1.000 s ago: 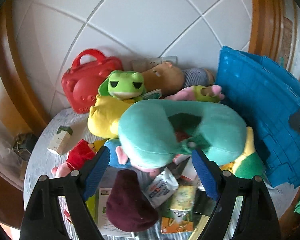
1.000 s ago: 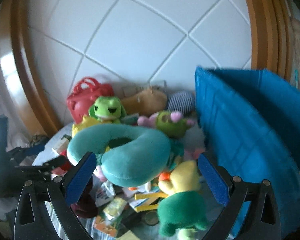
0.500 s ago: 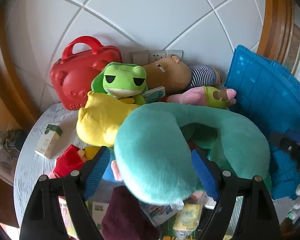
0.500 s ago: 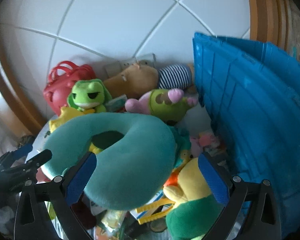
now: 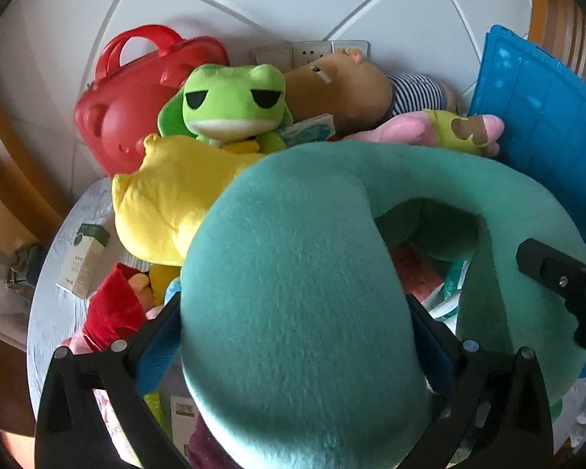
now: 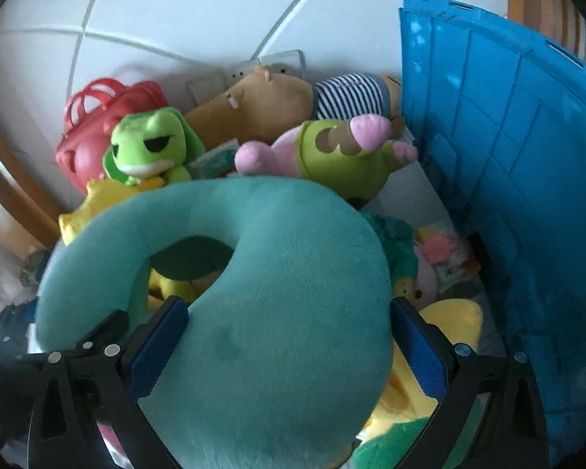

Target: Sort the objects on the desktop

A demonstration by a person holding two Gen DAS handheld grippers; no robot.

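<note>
A teal U-shaped neck pillow (image 5: 293, 273) lies on top of a heap of plush toys. One thick end of it fills the space between the fingers of my left gripper (image 5: 295, 336), which is open, its blue pads against the pillow's sides. The other end of the neck pillow (image 6: 273, 273) sits between the fingers of my right gripper (image 6: 289, 336), also open with its pads at the pillow's flanks. In the left wrist view a finger of the right gripper (image 5: 558, 281) rests at the pillow's right arm. What lies under the pillow is mostly hidden.
Behind the pillow lie a green frog plush (image 5: 234, 105), a yellow plush (image 5: 168, 195), a brown doll in a striped shirt (image 5: 340, 86) and a pink-and-green plush (image 6: 332, 148). A red case (image 5: 136, 90) leans on the tiled wall. A blue crate (image 6: 508, 156) stands at the right. A small box (image 5: 84, 262) lies on the round table (image 5: 54, 312).
Both grippers have moved forward and down onto the neck pillow, which now fills the gap between each pair of fingers. Finger spacing looks unchanged.
</note>
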